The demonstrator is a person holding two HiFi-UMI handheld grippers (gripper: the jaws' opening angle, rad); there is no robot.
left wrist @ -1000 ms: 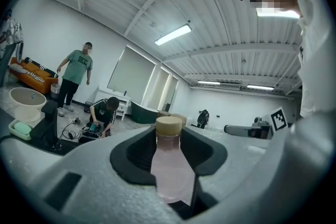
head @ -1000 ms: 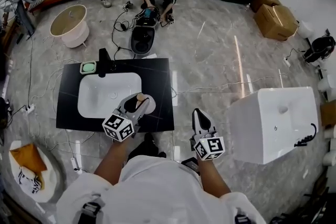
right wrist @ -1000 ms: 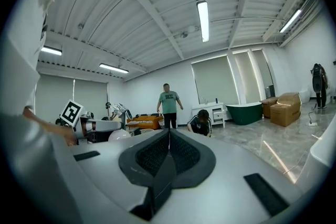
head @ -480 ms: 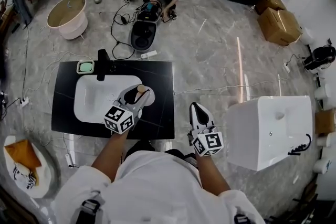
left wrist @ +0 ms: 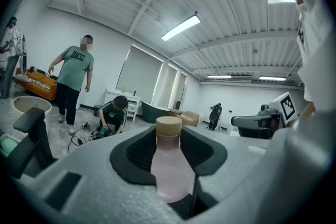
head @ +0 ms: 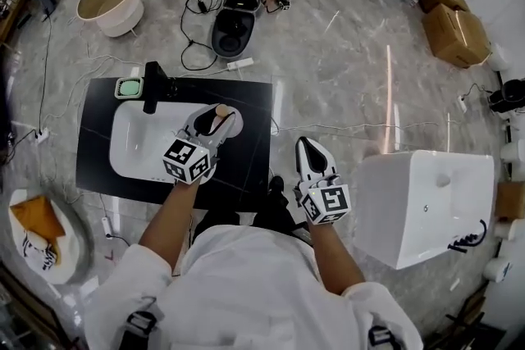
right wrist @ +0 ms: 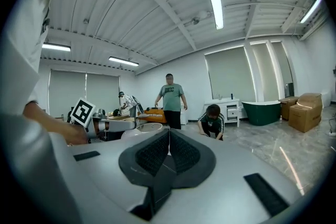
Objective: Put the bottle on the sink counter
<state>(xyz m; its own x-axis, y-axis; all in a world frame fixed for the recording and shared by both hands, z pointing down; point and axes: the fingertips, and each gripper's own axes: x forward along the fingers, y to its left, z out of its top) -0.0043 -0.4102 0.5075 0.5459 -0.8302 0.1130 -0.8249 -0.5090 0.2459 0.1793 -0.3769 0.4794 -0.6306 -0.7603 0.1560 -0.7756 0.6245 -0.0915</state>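
Clamped upright, cap up, in the left claw [head: 215, 120]: the bottle [left wrist: 170, 165], about over the right rim of the white basin [head: 135, 139], bare black table [head: 256, 115] just to its right. Farther right, over the floor [head: 344, 86]: the right claw [head: 310, 153], pinched together, empty. No legible label on the bottle.

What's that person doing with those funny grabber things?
A person has a grabber in each hand. The left gripper is closed on a small pink bottle with a tan cap and holds it above the black sink counter, near the white basin. The bottle is not set down yet. The right gripper is shut and empty, off beside the counter.
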